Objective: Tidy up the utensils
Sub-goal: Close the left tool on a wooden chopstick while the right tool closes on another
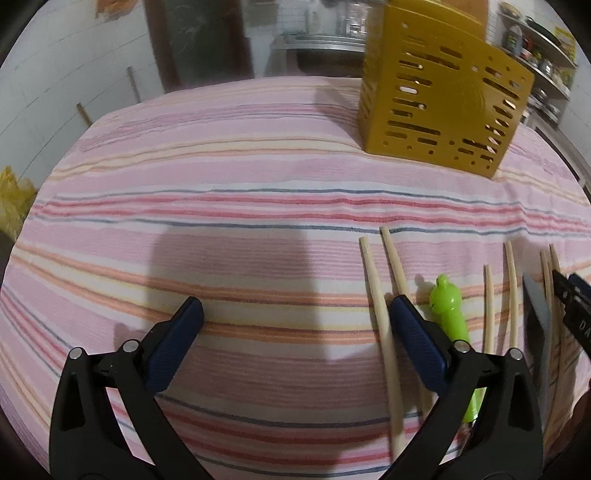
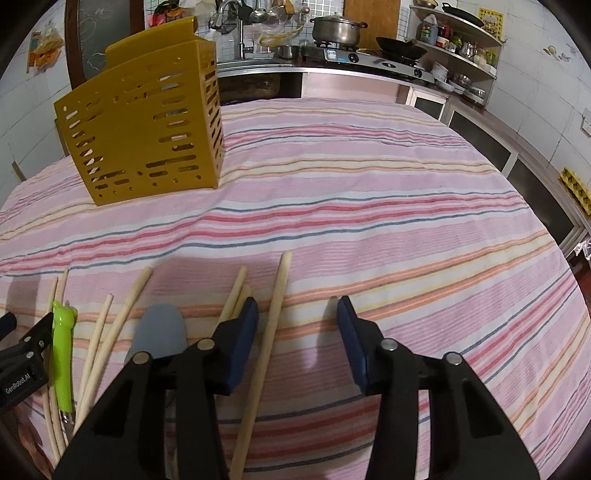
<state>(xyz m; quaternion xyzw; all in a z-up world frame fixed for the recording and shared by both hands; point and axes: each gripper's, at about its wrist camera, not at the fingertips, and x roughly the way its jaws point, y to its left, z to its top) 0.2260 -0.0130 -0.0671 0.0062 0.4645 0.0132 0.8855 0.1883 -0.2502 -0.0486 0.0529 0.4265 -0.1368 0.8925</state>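
Note:
A yellow slotted utensil holder (image 1: 439,107) stands upright on the striped cloth, also in the right wrist view (image 2: 144,125). Several wooden chopsticks (image 1: 380,306) lie near the front edge, with a green frog-headed utensil (image 1: 448,310) and a grey spatula blade (image 1: 537,314) among them. My left gripper (image 1: 295,306) is open and empty, left of the chopsticks. My right gripper (image 2: 297,306) is open, low over the cloth, with one chopstick (image 2: 271,321) lying between its jaws. The green utensil (image 2: 62,354), grey spatula (image 2: 160,332) and other chopsticks (image 2: 118,325) lie to its left.
The pink striped tablecloth (image 2: 369,192) covers the table. Behind it runs a kitchen counter with a stove and pot (image 2: 338,29), a sink tap (image 2: 229,14) and shelves (image 2: 458,40). The table edge drops off at the right (image 2: 569,258).

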